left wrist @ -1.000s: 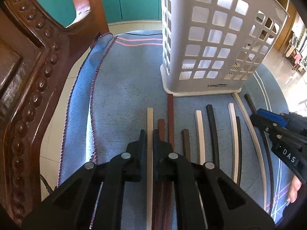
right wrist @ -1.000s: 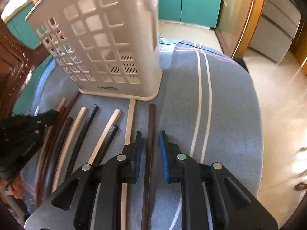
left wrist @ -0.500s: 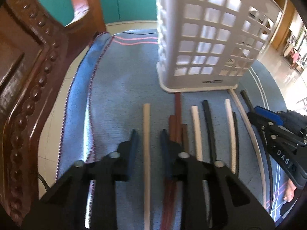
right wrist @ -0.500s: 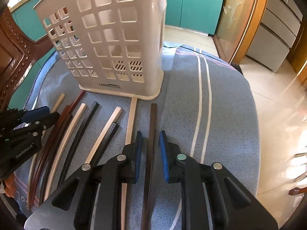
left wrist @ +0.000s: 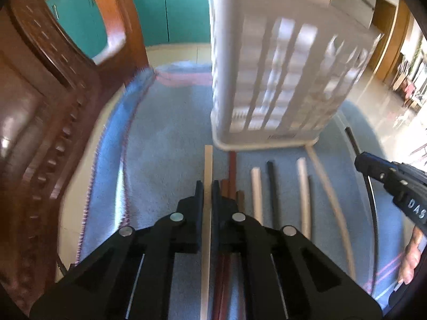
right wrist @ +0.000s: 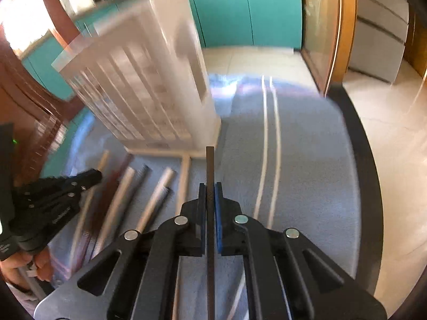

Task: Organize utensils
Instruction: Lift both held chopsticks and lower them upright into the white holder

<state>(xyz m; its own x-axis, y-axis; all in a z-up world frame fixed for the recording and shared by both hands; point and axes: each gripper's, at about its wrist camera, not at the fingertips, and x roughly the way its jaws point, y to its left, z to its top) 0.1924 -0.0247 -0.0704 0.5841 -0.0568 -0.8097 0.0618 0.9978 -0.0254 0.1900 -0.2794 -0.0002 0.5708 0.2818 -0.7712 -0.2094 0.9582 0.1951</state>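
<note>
— What have I got in front of me, biggest things first?

— A blue cloth (left wrist: pixel 165 138) covers the table, with two white stripes running near to far on the right side. A carved wooden chair (left wrist: pixel 40 106) crowds the left edge, teal cabinets (right wrist: pixel 240 8) stand far behind. The white lattice basket (left wrist: pixel 272 80) stands upright at the far middle of the cloth; it is motion-blurred, and the small label at its base is unreadable, I think.

— Any writing I can read?

— Only "DAS" on the side of my right gripper (left wrist: pixel 359 161), seen from the left wrist.

— And the sticks?

— A row of chopsticks lies just near of the basket, all with long axes running near to far, tips towards its base: red-brown ones (left wrist: pixel 232 170), white ones (left wrist: pixel 256 194), a black one (left wrist: pixel 272 186).

— My grippers?

— My left gripper (left wrist: pixel 207 189) has its jaws narrowed around the cream chopstick (left wrist: pixel 208 165), leftmost in the row, pointing at the basket. My right one is clamped on the dark chopstick (right wrist: pixel 210 170), rightmost, its tip towards the basket's right corner.
</note>
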